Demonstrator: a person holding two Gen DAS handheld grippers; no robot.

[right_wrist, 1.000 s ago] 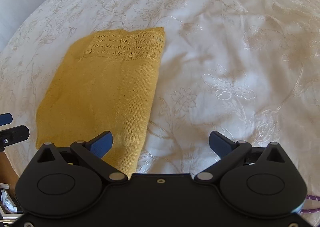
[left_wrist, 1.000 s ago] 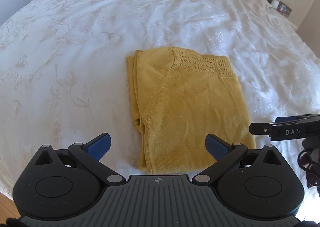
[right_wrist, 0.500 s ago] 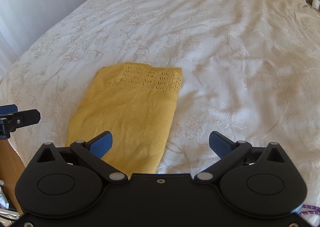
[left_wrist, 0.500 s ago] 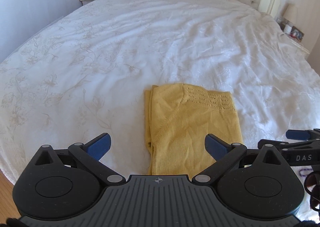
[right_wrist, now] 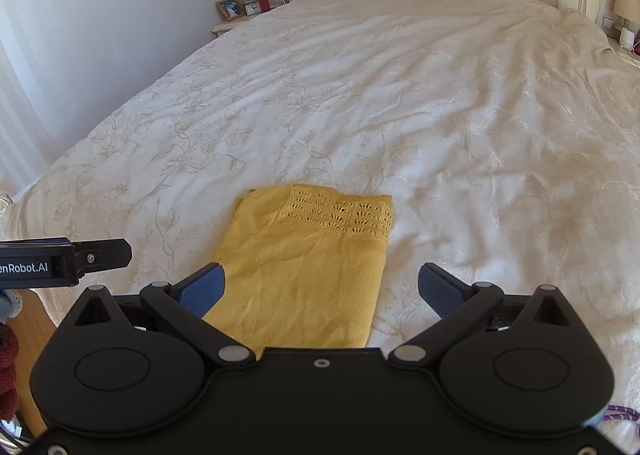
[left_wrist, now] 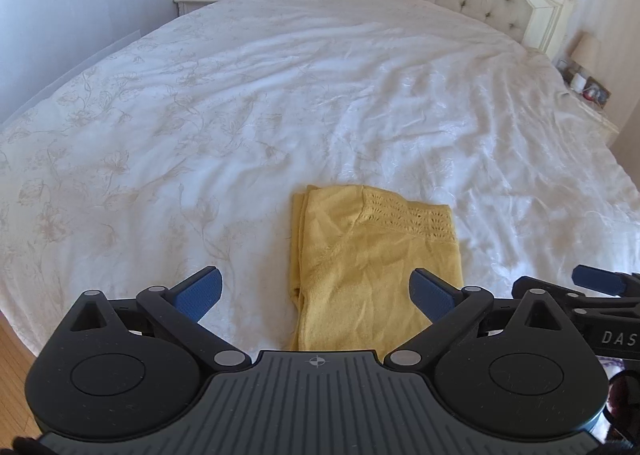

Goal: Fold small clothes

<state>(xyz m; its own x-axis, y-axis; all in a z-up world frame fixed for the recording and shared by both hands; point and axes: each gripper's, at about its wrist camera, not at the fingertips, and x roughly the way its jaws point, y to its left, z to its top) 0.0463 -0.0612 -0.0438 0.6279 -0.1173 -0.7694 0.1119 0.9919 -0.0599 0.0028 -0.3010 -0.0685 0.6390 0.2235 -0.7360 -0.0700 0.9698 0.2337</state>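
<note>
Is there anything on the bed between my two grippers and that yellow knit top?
Nothing visible. The yellow knit top lies folded on the bedspread, directly ahead of the open left gripper and right gripper.

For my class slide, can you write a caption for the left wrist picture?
Folded yellow sweater lying flat on the white bedspread, with the open left tool above it.
</note>
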